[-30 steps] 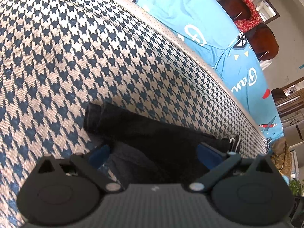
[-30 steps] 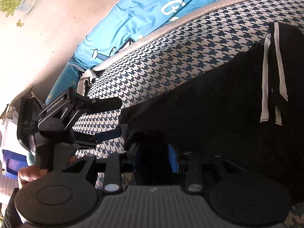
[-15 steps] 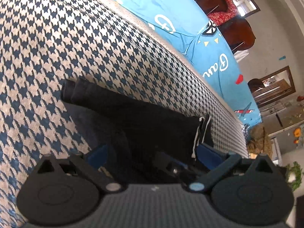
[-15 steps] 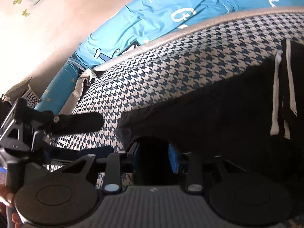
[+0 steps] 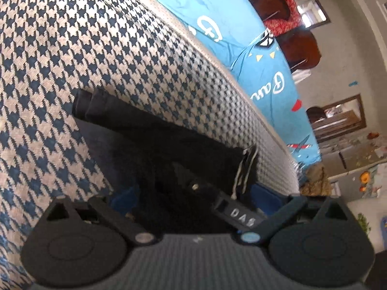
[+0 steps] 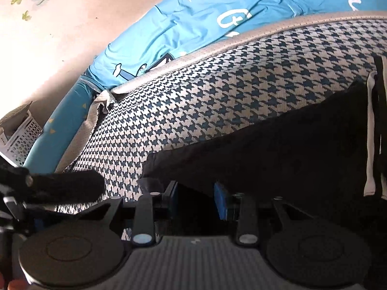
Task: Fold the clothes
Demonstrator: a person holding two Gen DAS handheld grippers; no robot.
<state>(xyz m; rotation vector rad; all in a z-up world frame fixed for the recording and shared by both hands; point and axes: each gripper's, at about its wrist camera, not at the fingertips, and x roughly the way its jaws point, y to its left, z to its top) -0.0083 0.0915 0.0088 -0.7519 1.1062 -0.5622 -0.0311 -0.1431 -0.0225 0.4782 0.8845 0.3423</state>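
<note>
- Blue-and-white houndstooth woven cover (image 5: 101, 55) over a padded surface, edged by a grey perforated band (image 6: 241, 41); beyond it, a bright blue printed sheet with white lettering and stars (image 6: 205, 17); pale wall at far left of the right wrist view, a white perforated plastic basket (image 6: 19, 137) low beside it.
- At far left in the right wrist view: part of the other tool's black frame (image 6: 60, 183), just above the houndstooth cover.
- Left gripper (image 5: 193, 193): blue-padded fingers (image 5: 123, 198) spread wide, released, nothing pinched; the black garment with white side stripes (image 5: 169, 140) lying between and ahead of them, flat on the cover, its folded dark edge toward upper left, its striped edge near the right finger.
- Between the left fingers, on top of the garment: a black bar with white letters, belonging to the other tool.
- Right gripper (image 6: 196, 198): blue pads (image 6: 220, 200) drawn close, clamped on the near edge of the black garment (image 6: 278, 152); cloth spreading up and right from the pads, white stripes (image 6: 370, 130) at far right.
</note>
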